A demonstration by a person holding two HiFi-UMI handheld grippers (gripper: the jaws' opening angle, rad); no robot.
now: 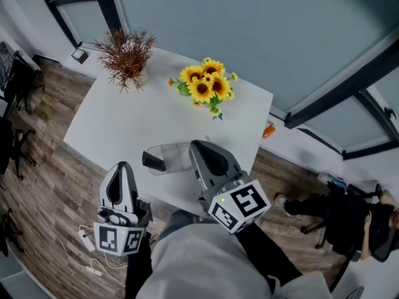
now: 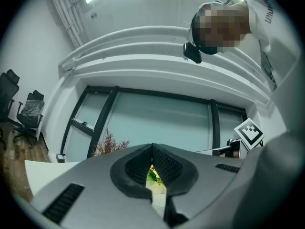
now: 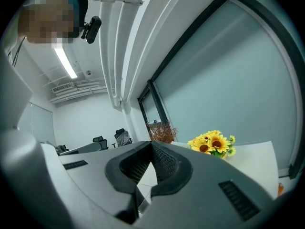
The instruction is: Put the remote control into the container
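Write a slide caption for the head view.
Both shut, left gripper and right gripper hover by a table with sunflowers, a dried plant and a clear container.

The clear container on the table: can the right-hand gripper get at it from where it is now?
Probably yes. The right gripper hangs right beside the container with nothing between them. Its jaws are shut, so it would have to open them to grasp.

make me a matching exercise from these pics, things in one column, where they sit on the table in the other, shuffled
Things:
1. yellow sunflower bunch
2. reddish-brown dried plant
3. clear plastic container

Places on the white table:
a. by the near edge
b. far left corner
c. far edge, right of the middle

Pairs: 1-c, 2-b, 3-a
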